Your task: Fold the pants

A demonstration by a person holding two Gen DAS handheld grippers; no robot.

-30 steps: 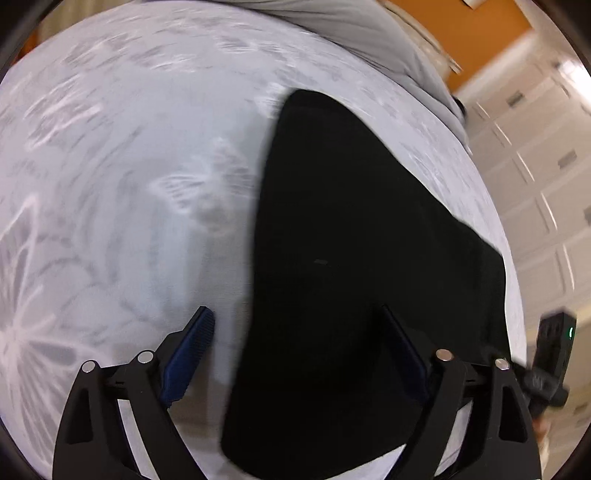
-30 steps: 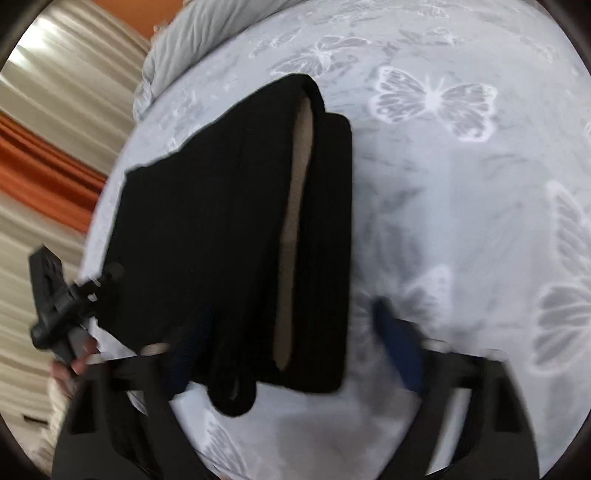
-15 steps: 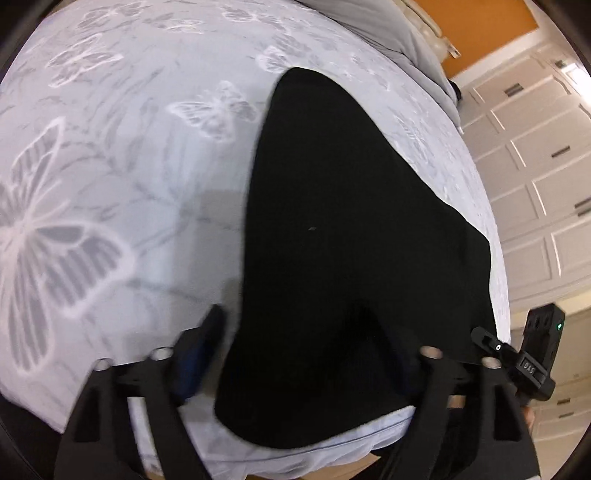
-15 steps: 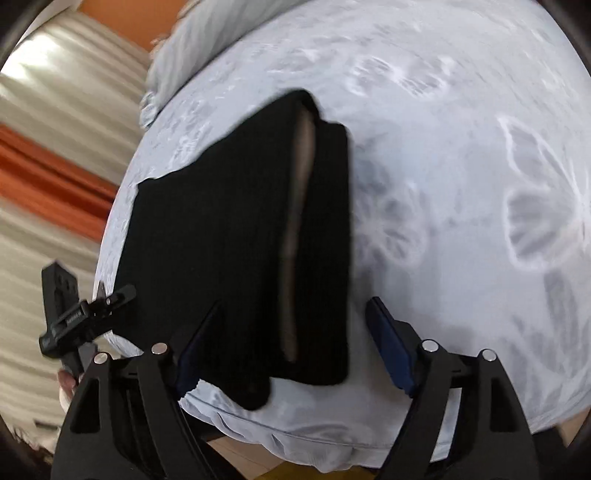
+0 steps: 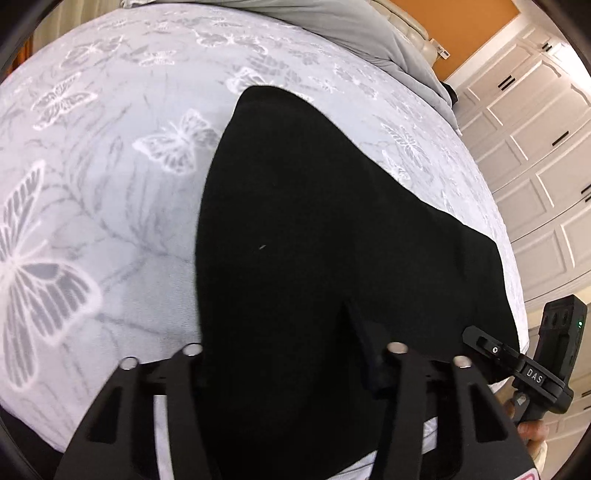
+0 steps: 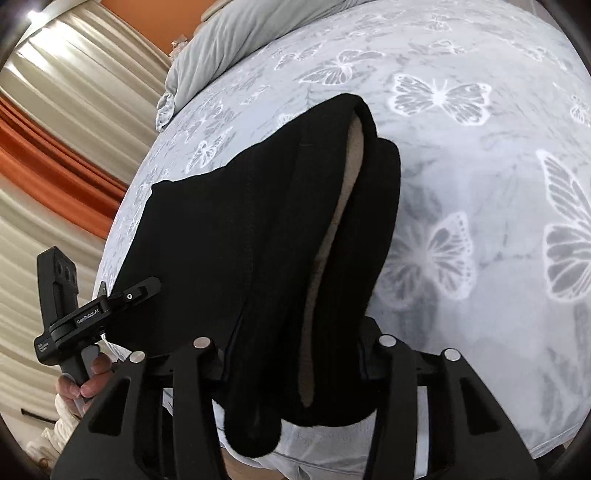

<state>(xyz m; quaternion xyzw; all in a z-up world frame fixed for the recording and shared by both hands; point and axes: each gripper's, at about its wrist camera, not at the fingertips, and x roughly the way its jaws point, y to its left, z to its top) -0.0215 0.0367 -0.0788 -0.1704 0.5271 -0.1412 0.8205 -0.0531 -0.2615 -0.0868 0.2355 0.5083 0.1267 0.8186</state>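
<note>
Black pants (image 5: 314,240) lie folded on a butterfly-print bedspread (image 5: 110,184), their near end hanging over the bed's front edge. My left gripper (image 5: 275,325) straddles that near end. Its jaws are closing with cloth between them; the left finger is hidden by the fabric. In the right wrist view the pants (image 6: 240,240) show a beige lining strip (image 6: 343,221) along the fold. My right gripper (image 6: 295,332) is also closing, with the bunched end between its fingers. Each view shows the other gripper at the pants' side: the right gripper (image 5: 476,338) and the left gripper (image 6: 147,286).
A grey duvet (image 5: 351,29) is heaped at the far end of the bed. White cabinet doors (image 5: 535,147) stand beside the bed on one side, cream and orange curtains (image 6: 55,147) on the other. A hand (image 6: 85,380) holds the left gripper's handle.
Both grippers have drawn back toward the bed's front edge. Their jaws spread wider, then narrowed around the pants' near end.
</note>
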